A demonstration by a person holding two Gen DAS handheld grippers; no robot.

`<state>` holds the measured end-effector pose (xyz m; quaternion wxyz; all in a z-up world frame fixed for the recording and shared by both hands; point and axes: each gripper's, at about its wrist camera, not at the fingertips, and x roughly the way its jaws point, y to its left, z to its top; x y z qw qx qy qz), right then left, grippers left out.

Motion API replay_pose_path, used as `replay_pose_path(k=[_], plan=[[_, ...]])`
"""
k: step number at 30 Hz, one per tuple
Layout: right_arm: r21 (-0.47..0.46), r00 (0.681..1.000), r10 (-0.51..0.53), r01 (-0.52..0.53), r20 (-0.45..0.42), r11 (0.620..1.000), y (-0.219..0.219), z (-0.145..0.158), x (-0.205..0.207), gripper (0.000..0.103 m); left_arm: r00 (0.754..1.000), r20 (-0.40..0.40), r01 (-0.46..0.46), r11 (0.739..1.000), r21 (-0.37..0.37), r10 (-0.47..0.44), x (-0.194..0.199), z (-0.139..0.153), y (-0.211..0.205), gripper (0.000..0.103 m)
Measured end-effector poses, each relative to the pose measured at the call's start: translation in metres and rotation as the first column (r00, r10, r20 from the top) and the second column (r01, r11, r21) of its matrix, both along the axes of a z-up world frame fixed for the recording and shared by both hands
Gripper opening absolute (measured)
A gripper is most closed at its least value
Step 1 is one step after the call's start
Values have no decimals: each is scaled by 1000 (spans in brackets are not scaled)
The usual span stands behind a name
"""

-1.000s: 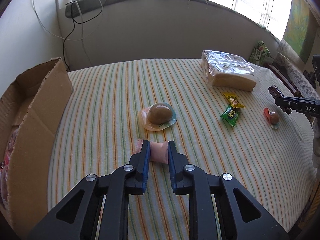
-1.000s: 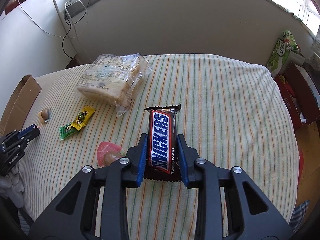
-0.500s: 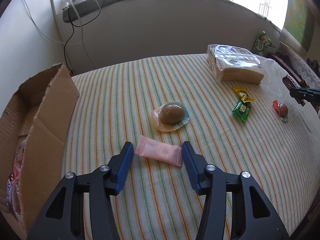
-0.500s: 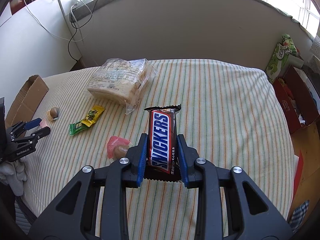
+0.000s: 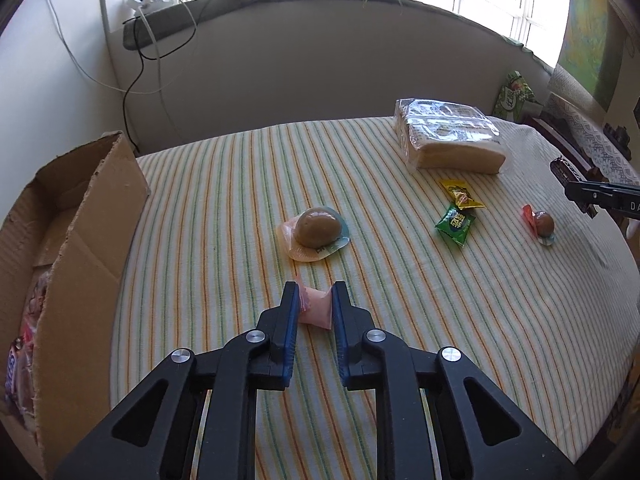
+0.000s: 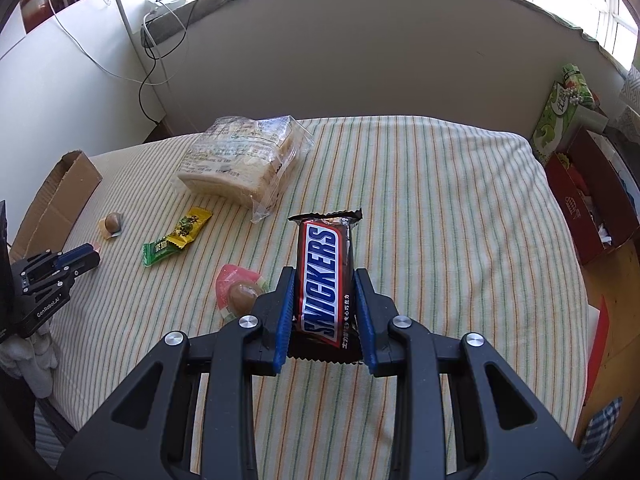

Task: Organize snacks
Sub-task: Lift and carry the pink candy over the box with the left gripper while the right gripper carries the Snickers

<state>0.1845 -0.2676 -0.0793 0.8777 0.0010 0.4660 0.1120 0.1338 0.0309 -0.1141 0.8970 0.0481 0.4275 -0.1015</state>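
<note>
My left gripper [image 5: 314, 292] hangs low over the striped tablecloth, its jaws closing onto a small pink candy packet [image 5: 316, 310] and the blue pads pressing its sides. The left gripper [image 6: 90, 254] also shows at the far left of the right wrist view. My right gripper [image 6: 324, 272] is shut on a Snickers bar [image 6: 322, 248], held lengthwise above the cloth. An open cardboard box [image 5: 80, 240] with snacks inside stands at the table's left edge. A braised egg in a clear pack [image 5: 316, 228] lies just beyond the pink packet.
A bagged loaf of sliced bread [image 5: 448, 140] lies at the back right. Yellow [image 5: 462, 196] and green [image 5: 456, 224] sachets and a second, red-packed egg [image 5: 540, 222] lie mid-right. A green tissue box [image 6: 560, 112] and a red carton [image 6: 588, 200] stand off the table's right side.
The left gripper let the pink packet down on the cloth and opened wide, then closed on it again. The right gripper kept its grip on the Snickers bar.
</note>
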Motion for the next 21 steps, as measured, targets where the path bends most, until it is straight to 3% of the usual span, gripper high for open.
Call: replay_pose_path(k=[2,6,8,10,12,21], plan=[[0,1000,-6,6,2,1000,-1,1,-1,29,1000,8,7,1000,24,-7,-1,-2,-3,21],[8,1000,-7,6,6,1000,1,4,-4,29,1000,-23,-11,1000,0,11,3,-7,4,36],[6,1000,1,-1,7,1000,2,4,-5,29,1000,-16,-3,1000,4,3,4,-8,4,36],[1,1000,4,-4,12,1000,4,6,-6,29,1000,-10,6,1000,15,-6,4,-7,2,26],[6,1000,2,-2,15,1000,4,7,-7,29,1000,-7,13,999,32,-13,2,-7,-1,22],[15,1000,6,-7,31,1000,3,14,-13,29,1000,-8,-23,997,-80,22,-9,5,15,21]])
